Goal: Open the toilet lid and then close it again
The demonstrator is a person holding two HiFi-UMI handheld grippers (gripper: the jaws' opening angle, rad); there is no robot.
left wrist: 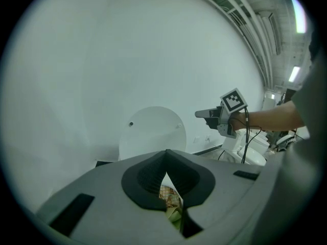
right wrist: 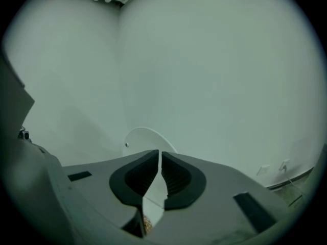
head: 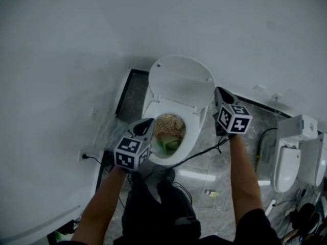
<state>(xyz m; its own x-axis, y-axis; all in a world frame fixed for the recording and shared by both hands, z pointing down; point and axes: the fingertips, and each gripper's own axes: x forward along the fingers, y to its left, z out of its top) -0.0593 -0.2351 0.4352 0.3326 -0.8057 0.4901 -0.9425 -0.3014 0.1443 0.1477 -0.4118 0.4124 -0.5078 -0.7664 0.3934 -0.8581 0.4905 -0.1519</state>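
Over the left front rim of the toilet (head: 196, 121), the left gripper (head: 148, 121) hangs with its jaws pressed together and nothing between them. At the toilet's right side, about level with the hinge, the right gripper (head: 218, 90) has its jaws all but together, with only a thin slit showing, and it likewise grips nothing. It sits close beside the lower right edge of the lid (head: 181, 79); whether the two touch cannot be told. The lid stands fully raised at the back of the toilet, leaning toward the white wall (head: 61, 60) behind it. The bowl below lies open, and inside it a mottled brown mass (head: 170, 125) and a green item (head: 172, 146) are visible; what they are cannot be made out. Black cables (head: 204, 154) trail across the grey stone floor (head: 209, 180) in front of the toilet. Well to the toilet's right stands a second toilet (head: 286, 168), also white, against the same wall.
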